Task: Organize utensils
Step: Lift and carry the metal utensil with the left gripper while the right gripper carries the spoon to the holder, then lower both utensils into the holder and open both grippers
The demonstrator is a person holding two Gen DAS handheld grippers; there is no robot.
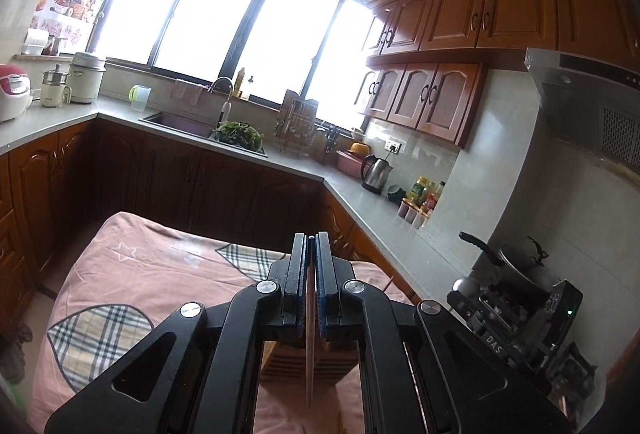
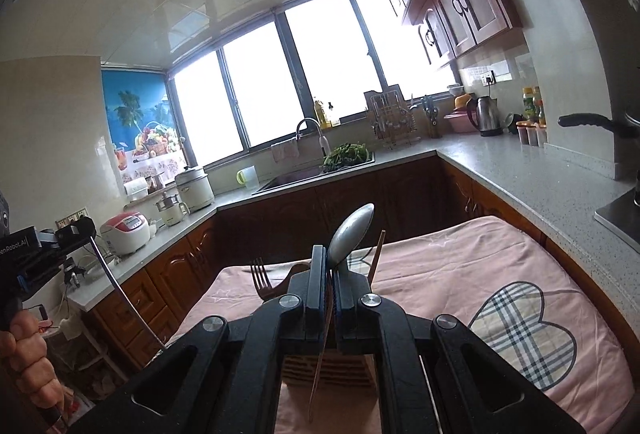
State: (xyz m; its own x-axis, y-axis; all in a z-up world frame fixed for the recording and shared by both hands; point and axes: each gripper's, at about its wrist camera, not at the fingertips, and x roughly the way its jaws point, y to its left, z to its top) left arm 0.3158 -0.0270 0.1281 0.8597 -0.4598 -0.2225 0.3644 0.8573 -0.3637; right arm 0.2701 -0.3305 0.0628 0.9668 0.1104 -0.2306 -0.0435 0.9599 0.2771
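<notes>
My left gripper (image 1: 311, 240) is shut on a thin flat stick-like utensil (image 1: 309, 346) that hangs down between the pads, above a slatted wooden utensil holder (image 1: 306, 362). My right gripper (image 2: 329, 254) is shut on another thin utensil (image 2: 320, 362) that hangs down over the same wooden holder (image 2: 326, 370). A metal spoon (image 2: 352, 232), a fork (image 2: 262, 280) and a chopstick (image 2: 376, 254) stand up beyond the right gripper. In the right wrist view the left gripper (image 2: 86, 226) shows at the left edge, holding a thin rod (image 2: 120, 286).
The holder stands on a table under a pink cloth (image 2: 460, 266) with plaid hearts. Wooden cabinets and a grey counter (image 2: 532, 178) wrap around, with a sink (image 1: 180, 122), kettle (image 1: 376, 174), rice cookers and a pan handle (image 2: 588, 122).
</notes>
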